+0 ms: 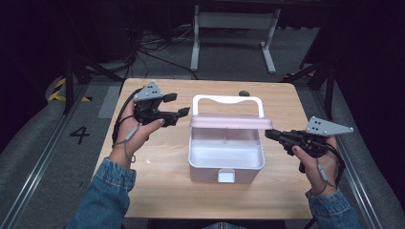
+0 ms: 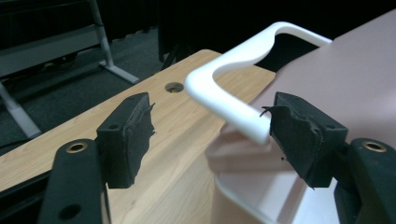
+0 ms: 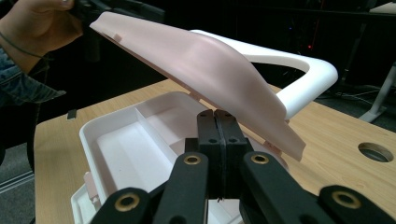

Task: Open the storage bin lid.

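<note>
1. The wooden table [image 1: 157, 191] spreads beneath both grippers. The high view takes in its whole top, and each gripper view shows a round hole in the wood beyond the fingers.
2. The white box [image 1: 225, 157] sits between the two grippers, its front latch facing the person. The right gripper view looks into it just past the fingertips and shows a divider splitting the inside; from above, that divider is only a faint line.
3. The pink lid [image 1: 231, 121] stands raised and tilted over the back of the box. In the right gripper view its underside slopes above the closed fingertips; I cannot tell whether they touch its edge.
4. The white handle [image 2: 224, 100] rises behind the lid. In the left gripper view its bend lies between the two pads, close beside the right-hand pad; neither pad presses on it.
5. The left gripper [image 1: 173, 106] has its jaws wide apart, nothing clamped, just off the lid's left end.
6. The right gripper [image 1: 268, 134] has its jaws pressed flat together at the lid's right end.
</note>
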Tool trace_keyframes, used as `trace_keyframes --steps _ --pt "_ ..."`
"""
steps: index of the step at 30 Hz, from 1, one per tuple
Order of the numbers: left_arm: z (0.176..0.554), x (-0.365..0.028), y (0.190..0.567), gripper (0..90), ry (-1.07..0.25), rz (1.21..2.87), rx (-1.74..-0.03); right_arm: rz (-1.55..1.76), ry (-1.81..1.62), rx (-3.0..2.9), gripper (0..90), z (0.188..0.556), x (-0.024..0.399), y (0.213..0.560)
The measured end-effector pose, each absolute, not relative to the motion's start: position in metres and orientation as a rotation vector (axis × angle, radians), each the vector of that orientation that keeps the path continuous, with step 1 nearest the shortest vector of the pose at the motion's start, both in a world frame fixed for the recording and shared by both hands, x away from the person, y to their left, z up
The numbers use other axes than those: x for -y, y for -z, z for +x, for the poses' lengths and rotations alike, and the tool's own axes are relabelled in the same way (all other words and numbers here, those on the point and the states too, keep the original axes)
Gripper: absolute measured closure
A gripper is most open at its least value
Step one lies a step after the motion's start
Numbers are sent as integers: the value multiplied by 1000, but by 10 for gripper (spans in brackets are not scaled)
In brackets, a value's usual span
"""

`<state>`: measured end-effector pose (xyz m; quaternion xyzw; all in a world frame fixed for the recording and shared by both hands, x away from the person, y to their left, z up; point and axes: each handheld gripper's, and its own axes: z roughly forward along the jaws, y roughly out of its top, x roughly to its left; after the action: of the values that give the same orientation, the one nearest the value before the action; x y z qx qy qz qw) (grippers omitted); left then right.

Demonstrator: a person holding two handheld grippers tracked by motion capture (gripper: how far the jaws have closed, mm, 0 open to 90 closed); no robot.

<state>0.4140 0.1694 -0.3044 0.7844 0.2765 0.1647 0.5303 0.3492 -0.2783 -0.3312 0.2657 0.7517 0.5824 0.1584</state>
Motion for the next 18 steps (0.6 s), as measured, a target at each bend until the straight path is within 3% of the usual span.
trace_keyframes --steps 8,18 --pt "388 -182 313 271 -407 1923 -628 772 -1661 -2132 900 350 279 331" --pt "371 -156 329 261 -410 1926 -585 776 -1668 -2132 900 350 278 331"
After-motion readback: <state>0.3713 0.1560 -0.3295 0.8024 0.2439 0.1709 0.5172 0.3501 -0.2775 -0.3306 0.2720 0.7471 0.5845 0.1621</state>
